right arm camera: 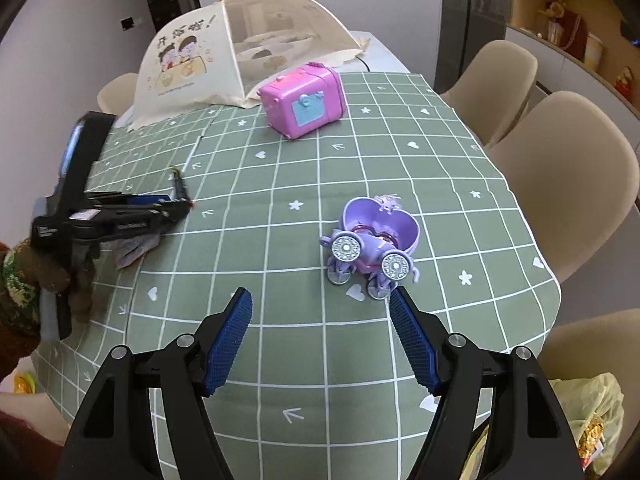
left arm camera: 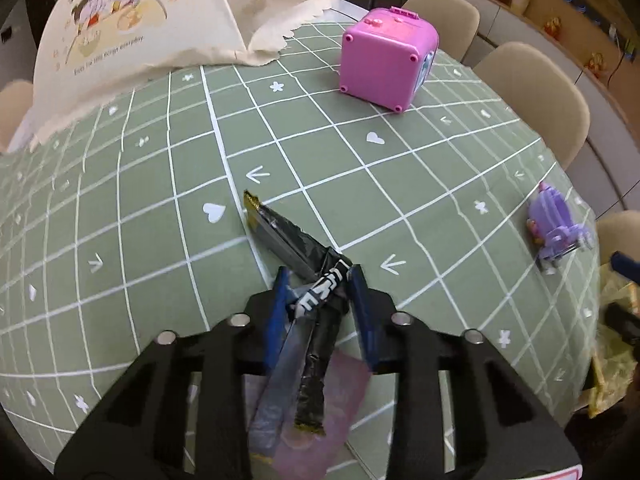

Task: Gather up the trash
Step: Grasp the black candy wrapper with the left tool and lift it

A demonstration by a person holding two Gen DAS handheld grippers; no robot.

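At the left of the green checked table (right arm camera: 320, 344), the left gripper (left arm camera: 318, 280) has its blue pads pinched on a crumpled black snack wrapper (left arm camera: 280, 232), whose far end still lies on the cloth, with a pinkish paper scrap (left arm camera: 332, 400) under it. Farther back sit a cream mesh food cover (right arm camera: 224, 60) and a pink toy case (right arm camera: 304, 100). To the right, the right gripper (right arm camera: 320, 312) hangs wide open and empty just short of a purple toy carriage (right arm camera: 372, 240).
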